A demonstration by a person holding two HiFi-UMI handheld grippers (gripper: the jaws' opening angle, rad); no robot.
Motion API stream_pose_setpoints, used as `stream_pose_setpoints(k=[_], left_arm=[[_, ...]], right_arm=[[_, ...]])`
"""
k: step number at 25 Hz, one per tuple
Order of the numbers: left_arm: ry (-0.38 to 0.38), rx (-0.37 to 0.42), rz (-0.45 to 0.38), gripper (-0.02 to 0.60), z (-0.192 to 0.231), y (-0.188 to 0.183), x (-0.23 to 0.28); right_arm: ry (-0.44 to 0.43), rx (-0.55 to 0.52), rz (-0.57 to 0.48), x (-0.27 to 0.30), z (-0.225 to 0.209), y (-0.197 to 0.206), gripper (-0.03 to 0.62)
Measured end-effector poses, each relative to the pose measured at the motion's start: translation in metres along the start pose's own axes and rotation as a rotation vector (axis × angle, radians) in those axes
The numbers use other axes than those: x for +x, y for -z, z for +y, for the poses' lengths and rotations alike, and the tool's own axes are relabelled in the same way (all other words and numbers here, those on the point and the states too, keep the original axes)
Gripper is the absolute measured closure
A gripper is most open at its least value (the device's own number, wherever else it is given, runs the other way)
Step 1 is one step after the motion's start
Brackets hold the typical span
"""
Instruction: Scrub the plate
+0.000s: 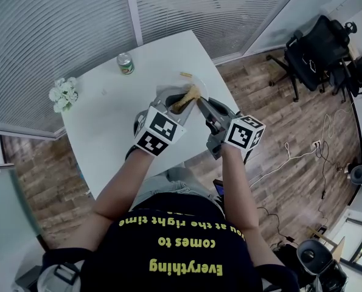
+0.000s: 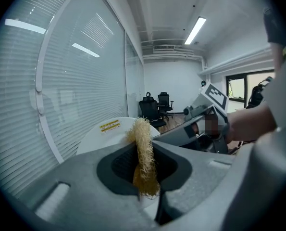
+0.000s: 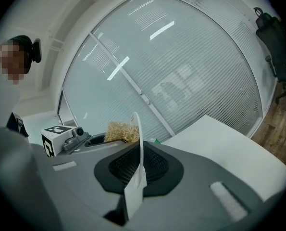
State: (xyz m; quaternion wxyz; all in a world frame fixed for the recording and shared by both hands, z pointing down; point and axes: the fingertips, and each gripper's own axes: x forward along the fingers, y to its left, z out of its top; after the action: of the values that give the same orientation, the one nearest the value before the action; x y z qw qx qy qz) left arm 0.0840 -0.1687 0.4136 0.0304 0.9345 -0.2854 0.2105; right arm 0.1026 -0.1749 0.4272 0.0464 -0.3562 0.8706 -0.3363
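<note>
My left gripper is shut on a straw-coloured fibre scrubber above the white table. In the left gripper view the scrubber stands upright between the jaws, its top against the face of a white plate with a yellow label. Just to the right, my right gripper is shut on that plate. The right gripper view shows the plate edge-on in its jaws, with the scrubber and the left gripper just beyond. In the head view the plate is hard to make out.
A green can stands at the table's far side, white flowers at its left edge, and a small yellow item beyond the grippers. Black office chairs and cables are on the wooden floor to the right.
</note>
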Motion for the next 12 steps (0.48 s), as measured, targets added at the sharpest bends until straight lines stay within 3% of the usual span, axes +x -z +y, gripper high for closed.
stream_pose_setpoints(k=[12], left_arm=[[-0.087,-0.017,0.014,0.531,0.028,0.005,-0.010]], right_arm=[[-0.005,0.022,-0.025,-0.002,-0.002,-0.007,0.582]])
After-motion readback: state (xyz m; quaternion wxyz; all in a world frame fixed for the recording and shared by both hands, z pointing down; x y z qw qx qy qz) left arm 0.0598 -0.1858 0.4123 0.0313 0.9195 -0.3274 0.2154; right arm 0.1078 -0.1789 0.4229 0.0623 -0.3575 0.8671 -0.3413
